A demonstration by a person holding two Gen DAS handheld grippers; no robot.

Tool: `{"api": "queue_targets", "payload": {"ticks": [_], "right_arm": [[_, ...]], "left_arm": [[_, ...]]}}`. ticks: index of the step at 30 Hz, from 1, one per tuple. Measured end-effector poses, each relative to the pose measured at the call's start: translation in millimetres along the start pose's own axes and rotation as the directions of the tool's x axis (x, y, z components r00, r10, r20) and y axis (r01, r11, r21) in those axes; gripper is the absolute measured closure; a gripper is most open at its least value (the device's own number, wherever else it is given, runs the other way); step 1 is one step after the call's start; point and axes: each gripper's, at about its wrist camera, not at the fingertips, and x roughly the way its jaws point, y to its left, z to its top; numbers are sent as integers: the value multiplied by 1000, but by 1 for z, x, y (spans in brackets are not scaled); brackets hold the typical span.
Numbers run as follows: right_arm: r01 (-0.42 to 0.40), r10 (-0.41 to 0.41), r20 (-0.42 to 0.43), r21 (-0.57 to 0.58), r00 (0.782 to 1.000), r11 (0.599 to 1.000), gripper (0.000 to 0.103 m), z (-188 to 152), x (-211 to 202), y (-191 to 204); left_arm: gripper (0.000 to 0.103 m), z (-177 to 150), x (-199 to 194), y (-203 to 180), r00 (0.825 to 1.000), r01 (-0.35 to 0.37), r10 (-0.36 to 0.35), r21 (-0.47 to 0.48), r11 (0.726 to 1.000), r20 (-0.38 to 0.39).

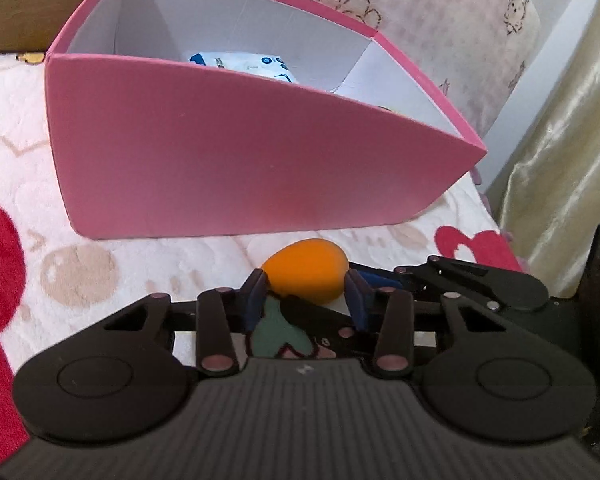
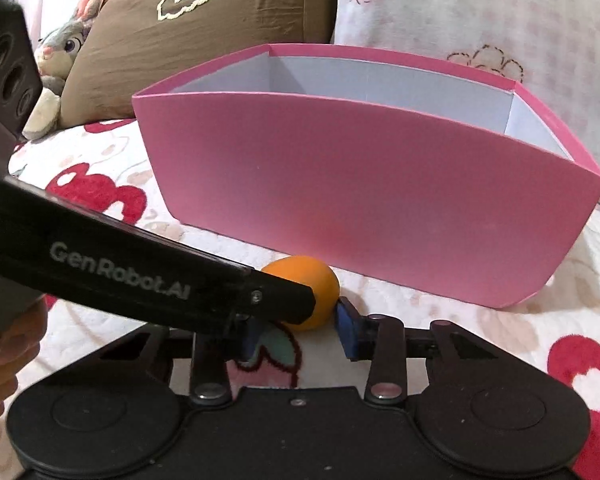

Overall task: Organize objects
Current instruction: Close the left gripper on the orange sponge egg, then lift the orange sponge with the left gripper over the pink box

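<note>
The egg-shaped orange foam sponge (image 1: 305,276) lies on the pink-and-white plush blanket with red prints (image 1: 16,168), just beside the near wall of the tall pink cardboard box with white lining (image 1: 236,152), at the box's 6 o'clock. The left gripper (image 1: 306,294) pinches the sponge between its blue pads. The right gripper (image 2: 300,320) also clamps it, from the 3 o'clock side. A white packet with blue print (image 1: 256,65) rests inside the box.
</note>
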Motion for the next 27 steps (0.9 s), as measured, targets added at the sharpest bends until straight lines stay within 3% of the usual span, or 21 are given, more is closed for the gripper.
{"api": "queue_targets", "payload": {"ticks": [7, 14, 27], "right_arm": [[26, -26, -11, -16, 1000, 1000, 60, 3, -8, 10], [26, -27, -25, -15, 999, 1000, 60, 9, -32, 16], [44, -44, -49, 5, 998, 999, 60, 47, -87, 28]], "left_arm": [[62, 0, -8, -12, 1000, -17, 18, 32, 999, -23], [62, 3, -31, -21, 998, 8, -8, 2, 1000, -67], [63, 24, -89, -66, 990, 10, 0, 74, 997, -142]]}}
